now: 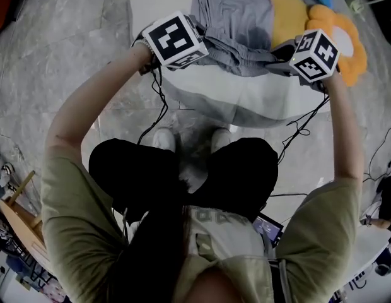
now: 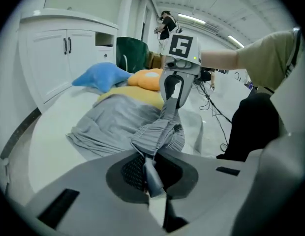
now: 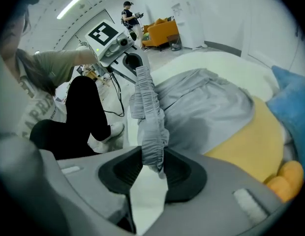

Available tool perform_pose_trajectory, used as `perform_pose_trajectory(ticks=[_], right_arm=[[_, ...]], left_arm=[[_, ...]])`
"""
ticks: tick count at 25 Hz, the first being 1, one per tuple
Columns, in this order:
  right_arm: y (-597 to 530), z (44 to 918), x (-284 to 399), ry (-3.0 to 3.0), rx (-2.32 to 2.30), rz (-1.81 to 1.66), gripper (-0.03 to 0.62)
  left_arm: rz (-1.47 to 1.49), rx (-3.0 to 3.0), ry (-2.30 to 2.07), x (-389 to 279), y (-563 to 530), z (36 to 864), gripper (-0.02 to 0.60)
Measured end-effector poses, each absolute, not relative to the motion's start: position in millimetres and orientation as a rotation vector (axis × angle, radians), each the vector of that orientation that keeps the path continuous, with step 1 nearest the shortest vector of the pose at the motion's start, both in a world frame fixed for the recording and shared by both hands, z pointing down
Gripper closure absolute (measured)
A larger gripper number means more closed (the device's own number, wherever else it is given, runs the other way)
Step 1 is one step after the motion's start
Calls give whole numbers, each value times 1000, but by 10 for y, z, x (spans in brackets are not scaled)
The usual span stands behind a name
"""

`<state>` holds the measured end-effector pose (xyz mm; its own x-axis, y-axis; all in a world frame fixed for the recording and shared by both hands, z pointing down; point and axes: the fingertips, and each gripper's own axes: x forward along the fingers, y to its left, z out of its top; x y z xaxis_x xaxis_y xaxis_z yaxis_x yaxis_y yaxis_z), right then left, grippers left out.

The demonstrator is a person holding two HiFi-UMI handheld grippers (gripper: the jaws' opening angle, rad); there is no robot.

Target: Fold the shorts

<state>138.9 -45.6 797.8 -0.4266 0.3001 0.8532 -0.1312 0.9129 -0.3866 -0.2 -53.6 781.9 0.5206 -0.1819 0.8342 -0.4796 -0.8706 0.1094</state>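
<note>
Grey shorts (image 1: 233,11) lie partly on a white rounded bed (image 1: 258,103), their gathered elastic waistband (image 1: 246,60) lifted and stretched between both grippers. My left gripper (image 1: 205,44) is shut on the waistband's left end; in the left gripper view the fabric (image 2: 157,134) is pinched between the jaws of that gripper (image 2: 150,173). My right gripper (image 1: 282,57) is shut on the other end, and the bunched band (image 3: 147,117) hangs into its jaws (image 3: 152,163). Each gripper shows in the other's view: the right (image 2: 173,90), the left (image 3: 133,63). The shorts' legs (image 3: 206,104) trail away over the bed.
A yellow cushion (image 1: 290,17), an orange flower-shaped plush (image 1: 347,43) and a blue plush (image 2: 101,75) lie beyond the shorts. White cabinets (image 2: 69,48) stand behind the bed. Cables (image 1: 157,106) trail over the marble floor by the person's feet.
</note>
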Motion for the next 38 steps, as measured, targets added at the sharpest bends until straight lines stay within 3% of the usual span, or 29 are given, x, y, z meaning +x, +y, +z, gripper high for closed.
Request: perform_pose_trajectory(ticks=[14, 21, 22, 25, 28, 30, 38], right_arm=[[-2295, 7815, 1055, -2024, 133, 406, 470], [-2935, 8021, 915, -2047, 343, 501, 470], [-2987, 8077, 924, -2036, 376, 496, 470], [-3074, 8189, 972, -2031, 438, 471, 465], [-3079, 8116, 1008, -2102, 447, 523, 406], [-3021, 8006, 1025, -2149, 414, 541, 333], [-2027, 7756, 1051, -2145, 114, 283, 332]], left_arm=[[1196, 2341, -904, -338, -2139, 7608, 560], [1108, 2075, -1065, -600, -2731, 7991, 554], [1100, 2040, -1095, -653, -2769, 8052, 539], [1088, 1999, -1167, -778, -2797, 8164, 385], [1090, 2010, -1169, -868, -2751, 8155, 273], [1089, 2038, -1141, -914, -2669, 8072, 250], [1265, 2258, -841, -638, -1657, 7877, 219]])
